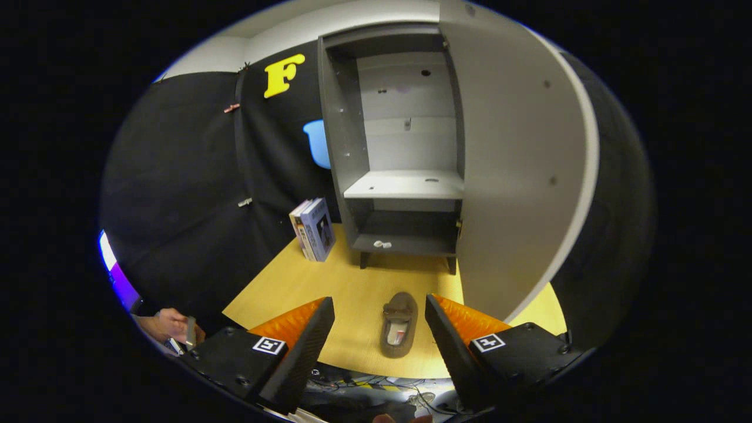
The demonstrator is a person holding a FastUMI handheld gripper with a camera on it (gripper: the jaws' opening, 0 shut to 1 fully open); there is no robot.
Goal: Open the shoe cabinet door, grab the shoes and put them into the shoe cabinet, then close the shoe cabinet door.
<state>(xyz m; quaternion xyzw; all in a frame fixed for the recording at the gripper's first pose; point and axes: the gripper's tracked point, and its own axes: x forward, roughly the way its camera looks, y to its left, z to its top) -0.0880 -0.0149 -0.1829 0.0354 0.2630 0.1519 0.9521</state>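
Cabinet [405, 153] door [517, 170] swung open right. Gripper [380, 323] wide open, empty, straddling shoe [399, 324] lengthwise on table [282, 288], lined up for grasp.

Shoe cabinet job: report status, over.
Gripper open, empty. Shoe on table between its fingers. Cabinet door open, shelves bare. Books beside cabinet, clear of path.

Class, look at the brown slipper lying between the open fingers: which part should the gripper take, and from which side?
Probably across the heel end of the slipper, coming from above with one finger on each long side. It lies sole-down, lengthwise between the fingers of the open gripper, its narrow width suiting their gap.
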